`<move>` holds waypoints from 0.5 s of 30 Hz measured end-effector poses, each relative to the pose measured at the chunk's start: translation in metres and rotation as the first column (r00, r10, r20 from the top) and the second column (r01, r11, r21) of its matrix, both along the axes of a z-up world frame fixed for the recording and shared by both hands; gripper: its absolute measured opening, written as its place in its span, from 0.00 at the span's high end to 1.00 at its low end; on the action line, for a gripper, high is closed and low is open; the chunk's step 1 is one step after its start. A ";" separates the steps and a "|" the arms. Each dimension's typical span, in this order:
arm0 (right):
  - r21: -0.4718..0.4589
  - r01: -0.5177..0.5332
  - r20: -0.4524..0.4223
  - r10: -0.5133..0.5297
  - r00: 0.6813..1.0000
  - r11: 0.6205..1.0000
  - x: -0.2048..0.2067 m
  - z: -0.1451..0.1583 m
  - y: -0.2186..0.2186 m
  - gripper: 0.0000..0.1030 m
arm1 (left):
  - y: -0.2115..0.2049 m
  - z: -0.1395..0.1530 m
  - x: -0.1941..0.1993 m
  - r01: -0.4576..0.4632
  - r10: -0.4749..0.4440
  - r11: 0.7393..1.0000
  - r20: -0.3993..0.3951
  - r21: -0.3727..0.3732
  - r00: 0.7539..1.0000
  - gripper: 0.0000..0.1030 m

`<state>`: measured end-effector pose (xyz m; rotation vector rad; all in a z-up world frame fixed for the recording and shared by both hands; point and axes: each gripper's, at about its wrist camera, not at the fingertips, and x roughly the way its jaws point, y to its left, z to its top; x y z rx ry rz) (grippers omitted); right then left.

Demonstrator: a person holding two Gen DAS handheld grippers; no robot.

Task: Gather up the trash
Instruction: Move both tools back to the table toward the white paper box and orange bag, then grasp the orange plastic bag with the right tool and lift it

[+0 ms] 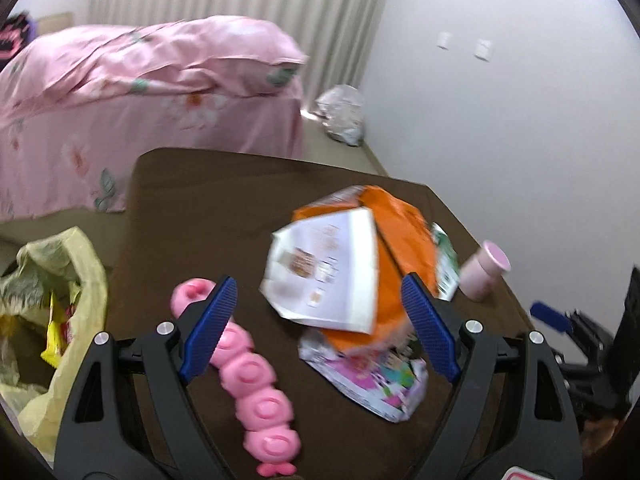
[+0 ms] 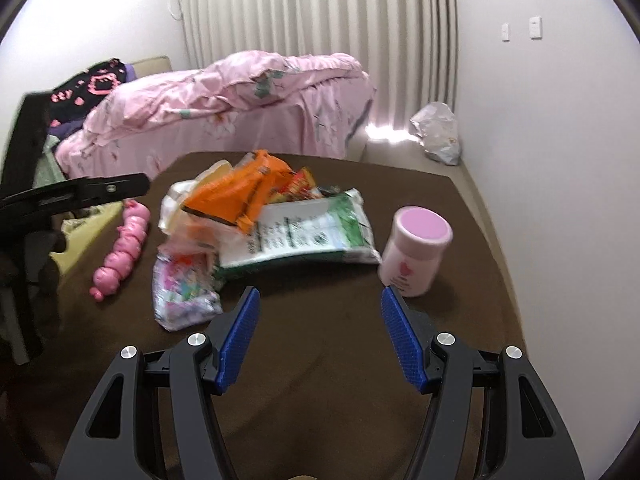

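1. Heaping on the brown table [image 2: 320, 360], the wrappers [image 2: 260, 216] lie mid-top beside the yellow bag [image 1: 60, 280].
2. Left gripper [image 1: 320, 308] hangs spread wide, empty; best pinch the orange packet [image 1: 404, 232] first.
3. Right gripper [image 2: 318, 316] gapes empty too.

A: Left gripper [image 1: 318, 322]: two matte black plastic arms with triangular cut-outs. A ribbed blue rubber pad [image 1: 210, 326] lines each finger's inner face.

B: Silver round screw heads [image 1: 165, 328] sit behind the pads, two per side. Right gripper [image 2: 318, 334] looks identical: black frame, textured blue pads [image 2: 236, 342], silver screws [image 2: 444, 338] behind them.
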<state>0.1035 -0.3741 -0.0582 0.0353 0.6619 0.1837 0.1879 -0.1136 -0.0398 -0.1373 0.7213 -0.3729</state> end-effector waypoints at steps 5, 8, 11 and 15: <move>0.116 -0.058 0.021 0.055 0.998 0.992 0.046 0.014 0.018 0.42 | 0.027 -0.001 -0.005 -0.083 0.082 0.996 -0.011 -0.033 0.997 0.22; 0.188 -0.079 -0.016 0.084 0.996 0.979 0.092 0.013 0.036 0.42 | 0.038 -0.006 -0.011 -0.104 0.103 0.993 -0.028 -0.056 0.994 0.22; 0.139 -0.040 -0.050 0.047 0.998 0.989 0.130 0.008 0.055 0.42 | 0.045 -0.009 -0.017 -0.106 0.104 0.993 -0.036 -0.058 0.994 0.22; 0.150 -0.093 -0.155 0.116 0.981 0.984 0.155 -0.009 0.075 0.63 | 0.058 -0.009 -0.027 -0.100 0.097 0.992 -0.042 -0.079 0.994 0.22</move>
